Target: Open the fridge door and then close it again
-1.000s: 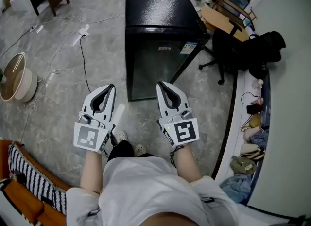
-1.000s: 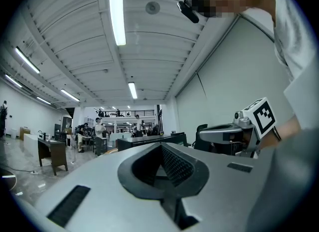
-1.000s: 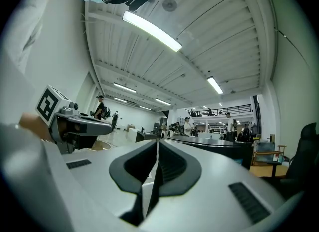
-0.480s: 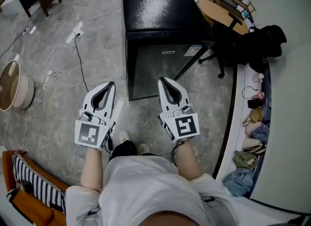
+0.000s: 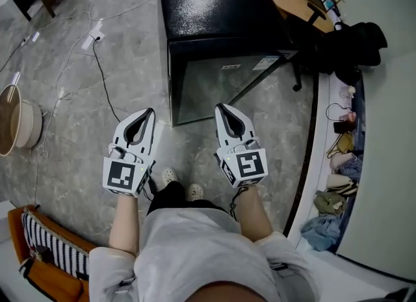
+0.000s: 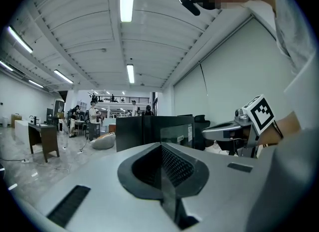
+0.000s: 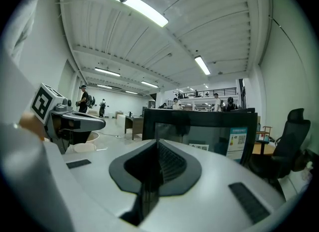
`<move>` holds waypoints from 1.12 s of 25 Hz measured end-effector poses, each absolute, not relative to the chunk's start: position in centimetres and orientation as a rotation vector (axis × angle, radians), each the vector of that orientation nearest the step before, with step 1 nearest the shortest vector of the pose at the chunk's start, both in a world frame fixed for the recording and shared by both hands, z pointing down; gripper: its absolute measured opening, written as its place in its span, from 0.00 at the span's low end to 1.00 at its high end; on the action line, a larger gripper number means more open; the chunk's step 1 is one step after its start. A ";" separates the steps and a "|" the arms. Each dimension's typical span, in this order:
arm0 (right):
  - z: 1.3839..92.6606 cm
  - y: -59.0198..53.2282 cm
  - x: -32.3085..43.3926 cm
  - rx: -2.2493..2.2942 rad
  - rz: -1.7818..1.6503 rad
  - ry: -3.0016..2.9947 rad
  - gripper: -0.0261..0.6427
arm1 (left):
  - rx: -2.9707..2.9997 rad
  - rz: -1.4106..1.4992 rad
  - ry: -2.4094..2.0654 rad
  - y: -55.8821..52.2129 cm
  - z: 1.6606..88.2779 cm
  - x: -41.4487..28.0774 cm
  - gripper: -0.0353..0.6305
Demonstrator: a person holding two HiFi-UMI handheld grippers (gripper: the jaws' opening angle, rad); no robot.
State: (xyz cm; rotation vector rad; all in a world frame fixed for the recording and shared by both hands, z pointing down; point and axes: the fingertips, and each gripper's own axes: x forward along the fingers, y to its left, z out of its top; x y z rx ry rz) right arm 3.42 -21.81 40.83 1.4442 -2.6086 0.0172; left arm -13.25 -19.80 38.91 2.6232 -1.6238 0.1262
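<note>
Two grippers are up in front of us: the left gripper at eleven o'clock and the right gripper at one o'clock. Each has its jaws pressed together on nothing, and neither touches anything. At twelve o'clock one black fridge sits on the floor, its single door facing us, shut and well apart from both grippers. By our reading no part of the task is done: reaching, opening and closing all lie ahead. Farther off we count one office chair at two o'clock and one round basin at nine o'clock.
</note>
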 end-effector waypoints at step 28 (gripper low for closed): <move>45.1 -23.0 4.8 1.535 0.101 -2.447 0.08 | 2.667 0.490 -1.241 -28.8 53.2 -10.6 0.18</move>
